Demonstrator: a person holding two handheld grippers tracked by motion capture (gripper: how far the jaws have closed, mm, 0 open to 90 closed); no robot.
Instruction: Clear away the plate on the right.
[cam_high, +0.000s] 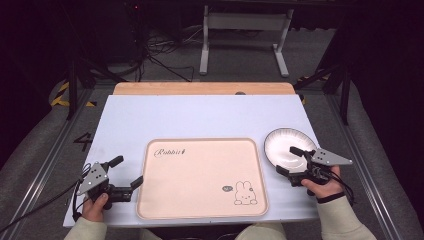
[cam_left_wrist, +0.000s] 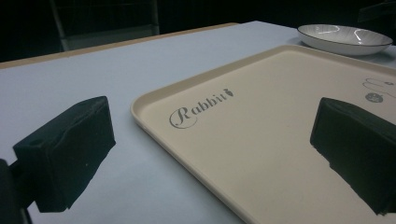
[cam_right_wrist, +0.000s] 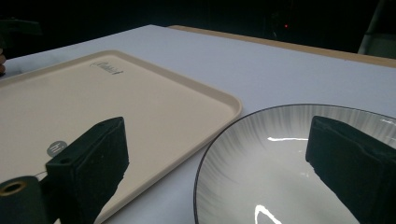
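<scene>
Right gripper (cam_high: 289, 161) spread over plate (cam_high: 280, 142) beside tray (cam_high: 200, 147).

Tray (cam_high: 200, 175) is lying at the table's (cam_high: 200, 115) near edge, centred, with the plate (cam_high: 287, 145) sitting just right of its far right corner, apart from it. Left gripper (cam_high: 127, 172) is sitting on the table left of the tray, one jaw reaching over the tray's left rim. Right gripper (cam_high: 289, 161) is hovering at the plate's near edge, jaws straddling its rim, right of the tray.
</scene>
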